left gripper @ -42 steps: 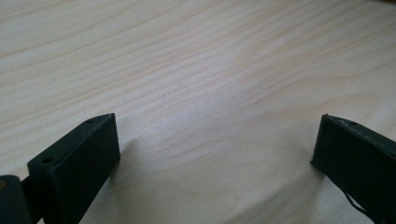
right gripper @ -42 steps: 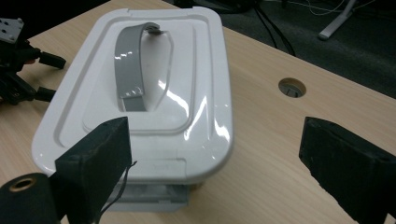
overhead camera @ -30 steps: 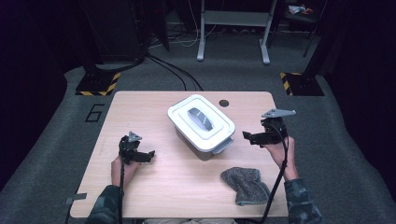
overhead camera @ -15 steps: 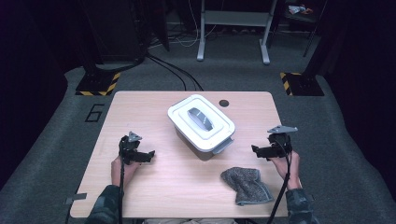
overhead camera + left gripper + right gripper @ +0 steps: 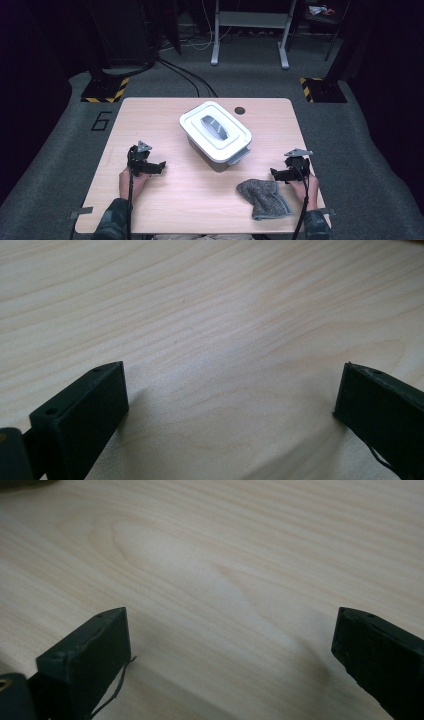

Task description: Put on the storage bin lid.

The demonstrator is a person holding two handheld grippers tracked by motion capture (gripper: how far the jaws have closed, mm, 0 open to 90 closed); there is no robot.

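Observation:
A white lidded box (image 5: 216, 132) with a grey handle on its lid stands in the middle of the wooden table (image 5: 165, 200). A grey cloth (image 5: 263, 198) lies crumpled near the front right. My left gripper (image 5: 159, 166) rests low at the table's left side, jaws wide apart over bare wood (image 5: 230, 390). Just right of the cloth, my right gripper (image 5: 276, 174) sits down at the table, also open, with only wood grain between its jaws (image 5: 230, 645).
A small dark round hole (image 5: 240, 110) marks the tabletop behind the box. Around the table is grey floor with cables, black stands on striped bases (image 5: 105, 90) and a white frame's legs (image 5: 250, 30) beyond the far edge.
My right gripper has come down and toward the front edge, from beside the box to the table next to the cloth. The left gripper has stayed put.

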